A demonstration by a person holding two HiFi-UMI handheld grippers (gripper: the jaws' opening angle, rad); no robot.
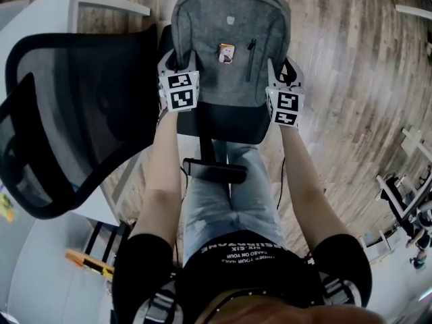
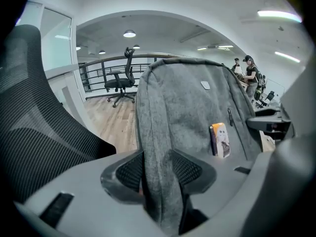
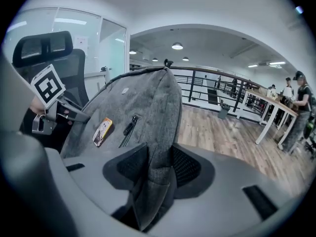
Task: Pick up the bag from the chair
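Note:
A grey felt backpack [image 1: 229,32] with a small orange tag [image 1: 227,53] and a slanted zip is held up in front of me, beside the black mesh office chair [image 1: 74,106]. My left gripper [image 1: 177,69] is shut on the bag's left edge; the fabric fold [image 2: 158,177] runs between its ribbed pads [image 2: 129,172]. My right gripper [image 1: 283,79] is shut on the bag's right edge, and a fold of the grey backpack [image 3: 155,172] is pinched between its pads [image 3: 185,167]. The bag's lower part is dark. The left gripper's marker cube [image 3: 48,87] shows in the right gripper view.
A white table [image 1: 40,19] stands behind the chair at the left. The floor is wood plank [image 1: 351,79]. Another office chair [image 2: 121,80] and a railing stand far off. People stand at a desk [image 3: 274,102] at the right. A yellow tool [image 1: 88,262] lies low left.

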